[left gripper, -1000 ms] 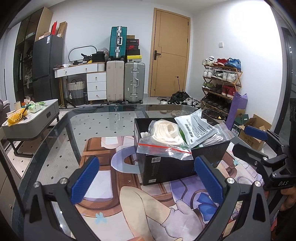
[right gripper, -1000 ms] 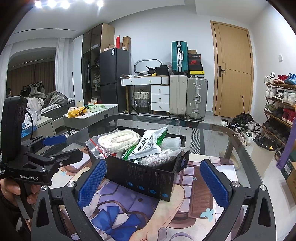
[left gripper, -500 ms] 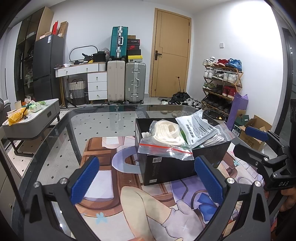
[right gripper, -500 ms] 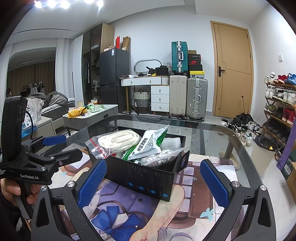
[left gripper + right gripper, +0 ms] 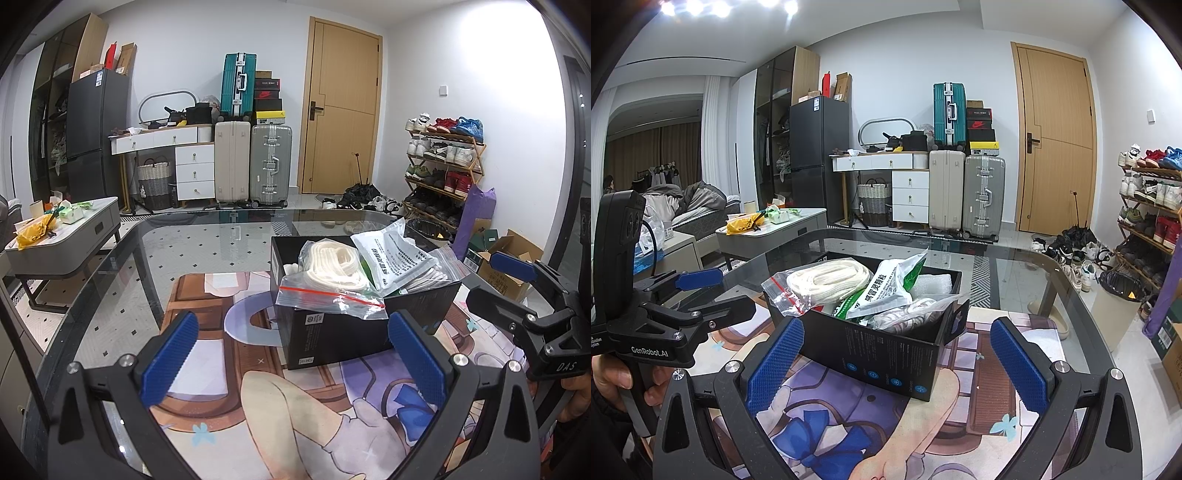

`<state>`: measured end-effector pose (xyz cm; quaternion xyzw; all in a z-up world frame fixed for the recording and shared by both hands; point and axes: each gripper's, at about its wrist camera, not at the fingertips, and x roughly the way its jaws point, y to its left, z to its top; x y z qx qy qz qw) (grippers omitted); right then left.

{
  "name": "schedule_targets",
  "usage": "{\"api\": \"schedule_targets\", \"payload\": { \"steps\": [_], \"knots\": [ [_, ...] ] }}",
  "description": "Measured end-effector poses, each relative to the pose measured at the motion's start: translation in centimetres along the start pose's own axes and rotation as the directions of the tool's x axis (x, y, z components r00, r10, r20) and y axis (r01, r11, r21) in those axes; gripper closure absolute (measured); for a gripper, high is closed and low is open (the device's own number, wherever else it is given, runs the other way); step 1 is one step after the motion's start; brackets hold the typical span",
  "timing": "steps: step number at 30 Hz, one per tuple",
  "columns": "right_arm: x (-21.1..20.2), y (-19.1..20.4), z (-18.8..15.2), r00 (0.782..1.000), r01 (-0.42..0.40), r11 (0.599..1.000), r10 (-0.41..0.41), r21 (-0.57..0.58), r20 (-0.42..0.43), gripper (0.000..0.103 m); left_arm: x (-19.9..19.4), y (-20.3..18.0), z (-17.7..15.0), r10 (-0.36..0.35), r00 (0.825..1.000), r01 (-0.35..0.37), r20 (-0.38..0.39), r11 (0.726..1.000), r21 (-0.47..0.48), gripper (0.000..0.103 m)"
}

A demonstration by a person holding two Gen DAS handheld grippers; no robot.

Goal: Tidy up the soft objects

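Black cardboard makes up the box (image 5: pixel 332 332) that sits on the picture mat (image 5: pixel 229 373) on my glass table (image 5: pixel 122 258). All the soft things I can see are in that box. A clear zip bag with white rope (image 5: pixel 332 273) lies on top at one end, and its mouth hangs over the box edge. A white and green packet (image 5: pixel 395 258) leans next to it, and another clear bag (image 5: pixel 912 314) lies low in the box beside a bit of bubble wrap (image 5: pixel 934 284). I see no soft thing lying loose on the mat. My left gripper (image 5: pixel 291 358) hangs in front of the box with its blue fingers wide apart and nothing between them. My right gripper (image 5: pixel 897 369) hangs at the other side, also wide apart and holding nothing. I cannot tell which step this is. The bags may be packed and the job near its end, or they may be waiting to come out and be sorted. Both fit what I see. Whichever comes, the bags are floppy and slippery, so any grab needs a gentle pinch on a firm fold, and the box is light and could slide.
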<state>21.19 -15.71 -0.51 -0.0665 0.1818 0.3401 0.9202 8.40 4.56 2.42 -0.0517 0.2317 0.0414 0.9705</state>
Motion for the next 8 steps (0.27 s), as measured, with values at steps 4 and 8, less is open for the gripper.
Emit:
{"api": "schedule_targets", "payload": {
  "steps": [4, 8],
  "knots": [
    [0.00, 0.01, -0.01, 1.000, 0.000, 1.000, 0.000, 0.000, 0.000, 0.000, -0.14, -0.06, 0.00, 0.004, 1.000, -0.004, 0.005, 1.000, 0.003, 0.000],
    [0.00, 0.01, -0.02, 1.000, 0.000, 1.000, 0.000, -0.001, 0.000, 0.000, -0.42, -0.30, 0.05, 0.023, 1.000, -0.023, 0.016, 1.000, 0.010, 0.000]
  ]
}}
